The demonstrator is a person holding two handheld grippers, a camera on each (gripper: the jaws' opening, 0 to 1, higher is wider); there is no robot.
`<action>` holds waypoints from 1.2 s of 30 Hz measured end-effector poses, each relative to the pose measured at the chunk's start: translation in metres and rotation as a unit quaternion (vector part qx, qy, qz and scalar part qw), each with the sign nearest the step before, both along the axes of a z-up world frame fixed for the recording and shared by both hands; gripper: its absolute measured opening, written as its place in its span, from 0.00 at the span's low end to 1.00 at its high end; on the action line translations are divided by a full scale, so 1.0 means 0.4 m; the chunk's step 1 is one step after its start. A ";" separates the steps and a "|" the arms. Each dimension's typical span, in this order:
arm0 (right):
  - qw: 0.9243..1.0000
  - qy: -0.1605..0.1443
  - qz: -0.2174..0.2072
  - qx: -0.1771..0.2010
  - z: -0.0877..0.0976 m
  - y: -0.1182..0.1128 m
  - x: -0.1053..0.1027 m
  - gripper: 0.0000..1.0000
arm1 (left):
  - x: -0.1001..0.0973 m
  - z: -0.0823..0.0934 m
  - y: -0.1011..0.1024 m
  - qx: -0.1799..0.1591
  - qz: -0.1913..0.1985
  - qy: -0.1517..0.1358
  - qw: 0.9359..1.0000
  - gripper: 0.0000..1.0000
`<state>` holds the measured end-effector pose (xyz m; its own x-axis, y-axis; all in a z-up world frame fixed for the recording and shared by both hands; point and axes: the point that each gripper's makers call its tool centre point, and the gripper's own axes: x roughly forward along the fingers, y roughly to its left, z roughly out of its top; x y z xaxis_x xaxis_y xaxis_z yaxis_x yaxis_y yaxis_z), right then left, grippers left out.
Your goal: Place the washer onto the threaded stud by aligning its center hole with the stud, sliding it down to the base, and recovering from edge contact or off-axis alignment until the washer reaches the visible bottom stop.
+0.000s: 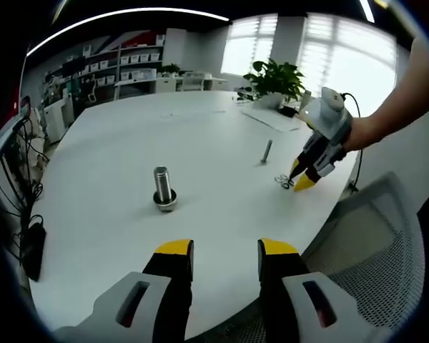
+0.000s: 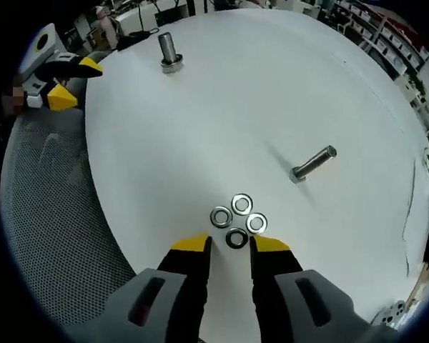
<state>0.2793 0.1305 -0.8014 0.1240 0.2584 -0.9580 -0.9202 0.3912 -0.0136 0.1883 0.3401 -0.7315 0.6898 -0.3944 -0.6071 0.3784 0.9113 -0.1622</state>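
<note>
In the right gripper view we see the right gripper [image 2: 229,244] with its yellow-tipped jaws apart and holding nothing, low over the white table [image 2: 222,114], the nearest of four clustered washers [image 2: 236,238] lying flat just beyond the gap between the tips. An upright threaded stud [image 2: 168,51] stands well apart at the far left with a washer already at its base, and a second bolt [image 2: 313,163] stands to the right of the cluster. In the left gripper view we see the left gripper [image 1: 225,251] with jaws apart and empty, near the table edge, the stud beyond it.
</note>
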 end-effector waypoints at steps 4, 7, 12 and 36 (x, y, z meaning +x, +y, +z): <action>0.999 0.016 0.024 -0.021 -0.003 -0.005 0.009 0.22 | -0.001 -0.001 -0.003 -0.002 -0.002 0.002 1.000 0.34; 0.998 0.025 0.014 -0.047 -0.001 -0.003 0.010 0.20 | -0.002 -0.003 -0.002 -0.001 -0.001 0.002 1.000 0.34; 0.997 0.031 0.032 -0.066 -0.002 -0.003 0.008 0.20 | -0.002 -0.006 -0.001 0.002 -0.002 0.005 1.000 0.33; 0.989 0.028 0.080 -0.120 -0.002 0.000 0.005 0.16 | -0.001 0.000 -0.003 -0.002 -0.003 0.003 1.000 0.32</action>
